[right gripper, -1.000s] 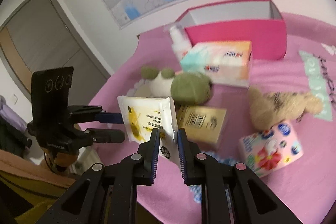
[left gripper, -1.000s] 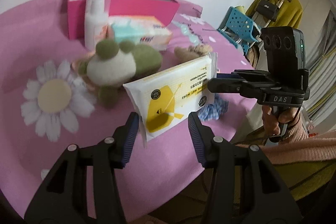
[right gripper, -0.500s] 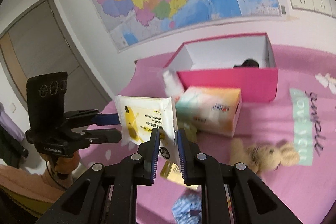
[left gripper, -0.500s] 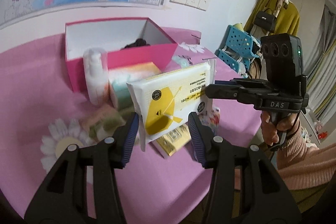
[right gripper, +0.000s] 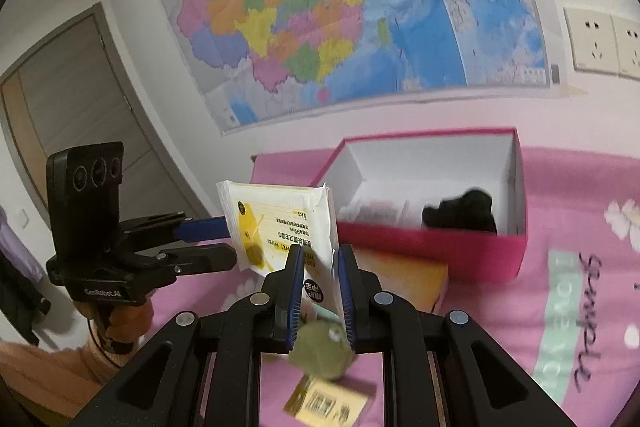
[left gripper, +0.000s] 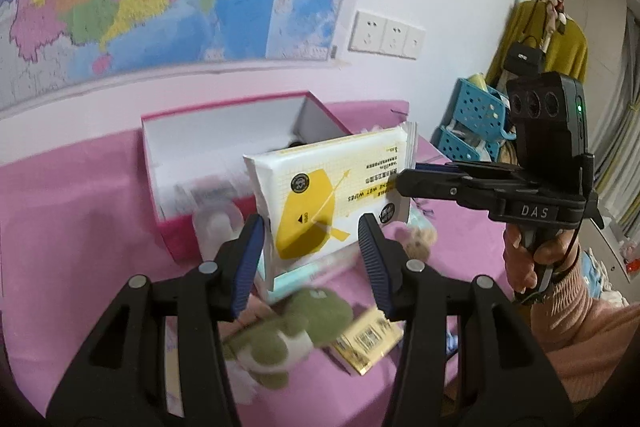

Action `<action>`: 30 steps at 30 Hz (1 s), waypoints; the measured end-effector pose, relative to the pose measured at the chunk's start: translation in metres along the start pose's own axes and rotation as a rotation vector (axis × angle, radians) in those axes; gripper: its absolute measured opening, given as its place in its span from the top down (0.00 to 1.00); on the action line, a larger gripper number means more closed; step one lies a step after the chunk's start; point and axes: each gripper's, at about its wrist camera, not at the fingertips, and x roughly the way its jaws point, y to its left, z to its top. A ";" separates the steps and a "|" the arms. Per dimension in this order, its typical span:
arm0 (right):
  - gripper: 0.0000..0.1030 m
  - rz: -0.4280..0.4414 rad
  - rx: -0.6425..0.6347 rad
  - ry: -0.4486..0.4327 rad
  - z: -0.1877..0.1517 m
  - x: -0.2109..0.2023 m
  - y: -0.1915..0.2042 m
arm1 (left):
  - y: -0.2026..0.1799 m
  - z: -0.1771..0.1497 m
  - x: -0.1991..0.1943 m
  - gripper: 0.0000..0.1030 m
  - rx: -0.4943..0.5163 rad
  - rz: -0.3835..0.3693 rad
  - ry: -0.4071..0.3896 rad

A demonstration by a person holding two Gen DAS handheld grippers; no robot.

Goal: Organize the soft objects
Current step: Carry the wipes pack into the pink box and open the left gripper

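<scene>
My right gripper (right gripper: 319, 259) is shut on the end of a white and yellow pack of wet wipes (right gripper: 276, 223) and holds it in the air in front of the pink box (right gripper: 472, 251). In the left wrist view the pack (left gripper: 320, 203) hangs between the fingers of my left gripper (left gripper: 312, 231), which is open and not touching it. The right gripper (left gripper: 404, 183) comes in from the right there. The pink box (left gripper: 168, 231) is open with a black soft item (right gripper: 460, 213) inside. A green plush toy (left gripper: 296, 323) lies on the pink cloth below.
A tissue box (right gripper: 408, 279) lies in front of the pink box. A gold packet (left gripper: 368, 343) lies beside the green plush, and a tan plush (left gripper: 416, 239) sits behind it. A white bottle (left gripper: 218, 231) stands by the box. A blue basket (left gripper: 472, 123) stands off to the right.
Both grippers have risen and moved toward the pink box, carrying the wipes pack along. The table items now sit lower in view. The left gripper stayed open.
</scene>
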 end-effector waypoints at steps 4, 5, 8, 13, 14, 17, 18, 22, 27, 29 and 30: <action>0.83 -0.004 0.010 -0.011 0.017 0.011 -0.010 | 0.007 0.020 0.008 0.51 0.008 0.030 -0.014; 0.83 0.003 0.018 -0.011 0.021 0.014 -0.013 | 0.009 0.023 0.011 0.51 0.005 0.035 -0.012; 0.83 0.013 0.035 -0.007 0.032 0.024 -0.022 | 0.018 0.033 0.020 0.51 -0.009 0.051 -0.007; 0.83 0.008 0.050 0.007 0.048 0.046 -0.035 | 0.036 0.047 0.041 0.51 -0.028 0.078 0.025; 0.83 0.009 0.056 0.014 0.050 0.052 -0.038 | 0.039 0.049 0.045 0.51 -0.033 0.083 0.032; 0.83 0.002 0.076 0.045 0.054 0.073 -0.048 | 0.054 0.054 0.063 0.51 -0.056 0.102 0.069; 0.83 0.004 0.085 0.056 0.055 0.080 -0.051 | 0.059 0.054 0.068 0.51 -0.067 0.105 0.080; 0.83 -0.003 0.120 0.100 0.052 0.105 -0.065 | 0.076 0.051 0.088 0.51 -0.108 0.111 0.130; 0.83 -0.002 0.168 0.169 0.046 0.135 -0.080 | 0.091 0.047 0.105 0.51 -0.140 0.139 0.171; 0.81 -0.016 0.188 0.195 0.044 0.145 -0.085 | 0.097 0.047 0.112 0.51 -0.161 0.144 0.190; 0.80 -0.023 0.203 0.209 0.042 0.149 -0.087 | 0.100 0.047 0.114 0.51 -0.172 0.146 0.196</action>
